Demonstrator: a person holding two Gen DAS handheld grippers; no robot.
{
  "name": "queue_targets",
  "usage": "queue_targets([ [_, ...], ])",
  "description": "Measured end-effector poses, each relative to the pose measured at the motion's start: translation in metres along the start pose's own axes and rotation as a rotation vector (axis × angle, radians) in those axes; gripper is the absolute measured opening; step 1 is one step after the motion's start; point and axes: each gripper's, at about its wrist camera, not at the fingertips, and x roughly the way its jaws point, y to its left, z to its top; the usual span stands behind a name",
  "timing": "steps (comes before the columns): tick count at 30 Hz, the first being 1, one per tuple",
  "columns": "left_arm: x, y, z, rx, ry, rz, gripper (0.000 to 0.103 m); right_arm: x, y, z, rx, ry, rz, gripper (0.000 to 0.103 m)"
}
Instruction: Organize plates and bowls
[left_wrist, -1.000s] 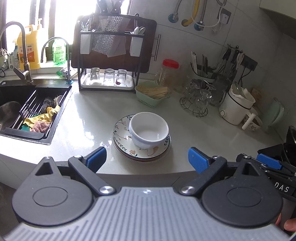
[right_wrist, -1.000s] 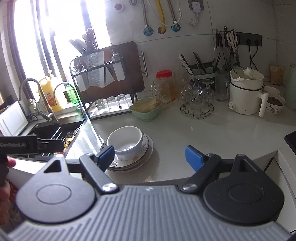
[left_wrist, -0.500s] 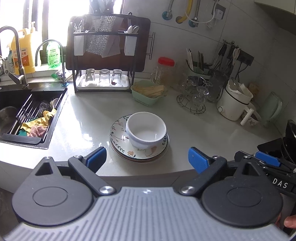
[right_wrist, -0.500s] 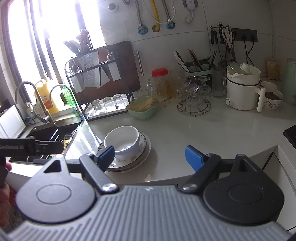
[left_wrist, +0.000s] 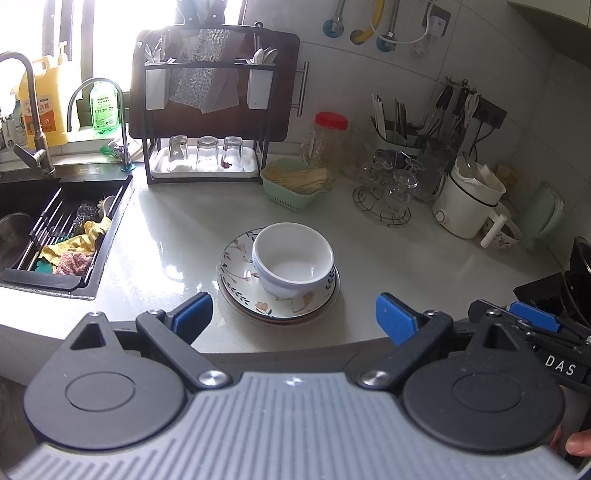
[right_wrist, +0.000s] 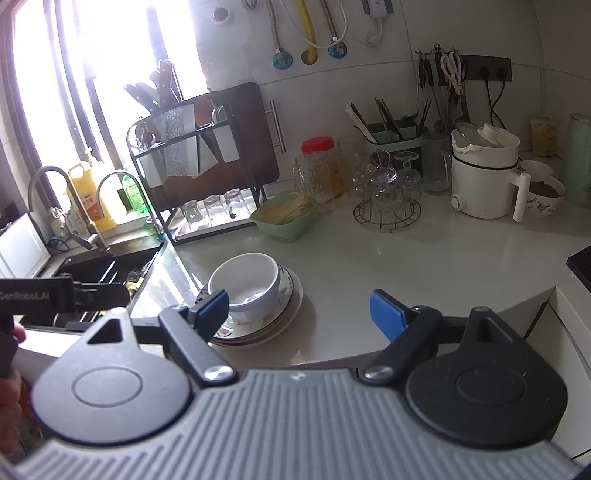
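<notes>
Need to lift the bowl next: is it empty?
Empty: the bowl sits upright on the plates, its white inside bare.

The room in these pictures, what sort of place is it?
Most likely a home kitchen. A sink with a faucet is set into the counter, upturned glasses drain on a rack, and a white bowl sits on stacked plates.

We see a white bowl (left_wrist: 293, 264), upright and empty, sitting on a stack of plates (left_wrist: 240, 275). The top plate is white with a floral pattern, and a brownish rim shows beneath it. The bowl sits off-centre. The stack rests on the pale counter (left_wrist: 177, 236), near its front edge.
</notes>
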Motion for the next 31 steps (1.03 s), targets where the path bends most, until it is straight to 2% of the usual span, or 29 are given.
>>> queue_targets([
  [31, -0.0093, 0.0014, 0.0006, 0.009, -0.004, -0.008, 0.097, -0.0048, -0.0006, 0.0004, 0.005, 0.013, 0.013, 0.085],
])
